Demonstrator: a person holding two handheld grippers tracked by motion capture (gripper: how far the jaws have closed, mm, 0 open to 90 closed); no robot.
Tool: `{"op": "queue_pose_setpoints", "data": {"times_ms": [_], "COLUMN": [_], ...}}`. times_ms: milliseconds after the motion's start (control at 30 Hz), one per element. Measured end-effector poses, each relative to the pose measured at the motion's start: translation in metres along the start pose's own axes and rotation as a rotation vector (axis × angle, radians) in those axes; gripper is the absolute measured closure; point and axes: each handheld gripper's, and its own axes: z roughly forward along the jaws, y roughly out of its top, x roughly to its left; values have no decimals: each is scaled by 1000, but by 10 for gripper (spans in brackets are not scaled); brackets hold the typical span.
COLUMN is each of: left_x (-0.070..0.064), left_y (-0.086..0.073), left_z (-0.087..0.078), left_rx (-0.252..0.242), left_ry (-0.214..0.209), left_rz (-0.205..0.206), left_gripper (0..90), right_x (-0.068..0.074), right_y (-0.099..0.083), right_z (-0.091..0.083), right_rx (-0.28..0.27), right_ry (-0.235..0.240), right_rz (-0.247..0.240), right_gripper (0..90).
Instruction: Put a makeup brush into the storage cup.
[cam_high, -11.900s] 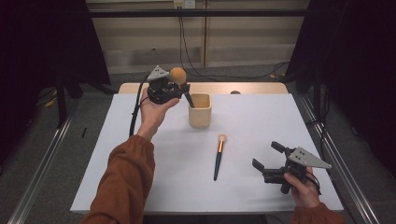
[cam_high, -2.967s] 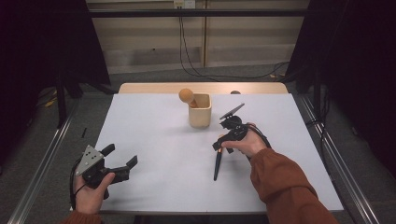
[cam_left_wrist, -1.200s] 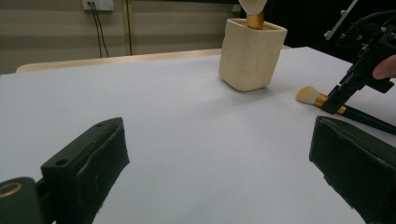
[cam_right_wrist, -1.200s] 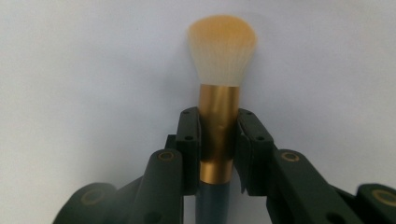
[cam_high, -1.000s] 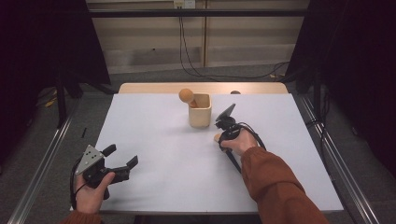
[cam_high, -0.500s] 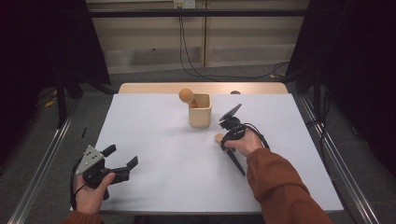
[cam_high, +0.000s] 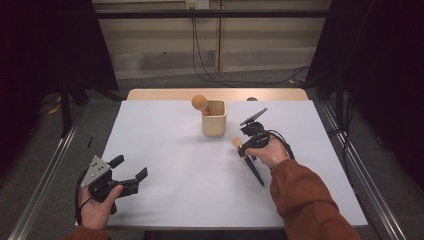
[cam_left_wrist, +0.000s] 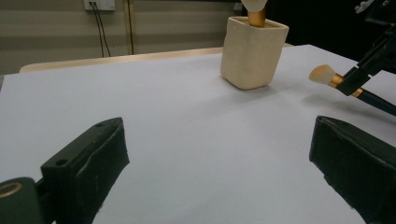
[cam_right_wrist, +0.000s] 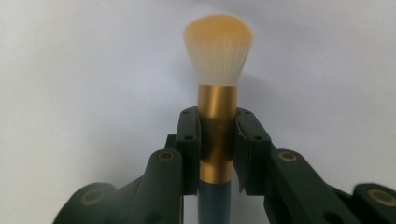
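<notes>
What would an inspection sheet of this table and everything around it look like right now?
Surface: white table top, with a tan strip along its far edge.
Job's things: a makeup brush with pale bristles, gold collar and dark handle, lifted with its bristle end up; a beige cup holding a second brush, head up.
Clutter: nothing seen on the white top.
Grippers: right gripper shut on the makeup brush at the gold collar; left gripper open near the table's front left corner, holding nothing.
Cables: one trails from each gripper; black leads hang down the far wall to the floor.
Surroundings: grey floor, metal rails either side, dark curtains.
</notes>
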Motion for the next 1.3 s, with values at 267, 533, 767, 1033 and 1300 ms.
{"op": "queue_pose_setpoints", "data": {"times_ms": [267, 533, 767, 1033, 1300], "left_x": [0, 0, 0, -1, -1], "left_y": [0, -1, -1, -1, 0], "left_z": [-2, -1, -2, -2, -3], "left_rx": [0, 3, 1, -1, -15], "left_ry": [1, 4, 5, 6, 5], "left_rz": [5, 4, 6, 9, 2], "left_gripper": [43, 43, 43, 43, 42], "right_x": [-3, -3, -1, -7, -13], "right_y": [-5, -11, -19, -30, -40], "right_z": [-17, -28, -33, -34, -35], "right_rx": [-130, -280, -390, -509, -626], "right_ry": [66, 89, 119, 134, 161], "right_rz": [-32, -61, -66, -54, -57], "right_gripper": [744, 744, 744, 743, 743]}}
